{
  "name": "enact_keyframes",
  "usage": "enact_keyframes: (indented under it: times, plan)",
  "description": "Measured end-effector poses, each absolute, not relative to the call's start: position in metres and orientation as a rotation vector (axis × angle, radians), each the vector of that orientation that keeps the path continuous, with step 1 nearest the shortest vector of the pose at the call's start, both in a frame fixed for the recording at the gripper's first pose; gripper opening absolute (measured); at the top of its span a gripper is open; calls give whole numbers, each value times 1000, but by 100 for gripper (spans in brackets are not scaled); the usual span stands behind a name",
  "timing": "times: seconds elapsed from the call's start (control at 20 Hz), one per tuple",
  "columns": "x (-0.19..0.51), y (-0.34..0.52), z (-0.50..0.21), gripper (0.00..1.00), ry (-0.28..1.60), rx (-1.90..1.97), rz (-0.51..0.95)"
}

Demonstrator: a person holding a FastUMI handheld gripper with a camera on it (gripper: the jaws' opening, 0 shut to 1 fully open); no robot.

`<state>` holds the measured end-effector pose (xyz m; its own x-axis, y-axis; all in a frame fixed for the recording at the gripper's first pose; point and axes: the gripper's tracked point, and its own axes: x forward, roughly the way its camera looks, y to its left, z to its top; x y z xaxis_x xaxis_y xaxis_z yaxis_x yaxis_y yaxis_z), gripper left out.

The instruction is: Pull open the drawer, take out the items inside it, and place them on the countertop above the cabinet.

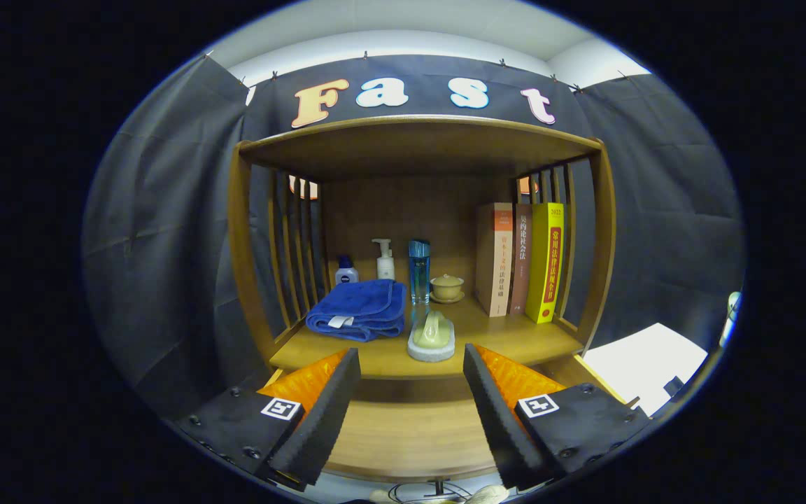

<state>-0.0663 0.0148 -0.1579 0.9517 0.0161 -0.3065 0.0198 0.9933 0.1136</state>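
The gripper point(411, 392) is held wide open with nothing between its fingers, above the bare wooden floor of the pulled-out drawer point(410, 437). No item is seen in the visible part of the drawer. Just beyond the fingertips, on the countertop point(508, 339), a pale green object on a white pad point(432, 338) is set near the front edge, and one folded blue towel point(359, 309) lies beside it. Farther back, three bottles are counted: a small blue-capped one point(345, 271), a white pump bottle point(384, 260) and a tall blue one point(418, 270), with one lidded cup point(447, 286) next to them. Three books point(520, 260) are stood upright at the far right. The green object could be knocked off its edge if the fingers are swung forward carelessly.
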Motion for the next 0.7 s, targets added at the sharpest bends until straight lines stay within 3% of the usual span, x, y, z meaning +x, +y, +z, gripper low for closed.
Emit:
enact_keyframes:
  times: [0.7]
  plan:
    - [-188, -14, -242, 97, 321, 87, -83]
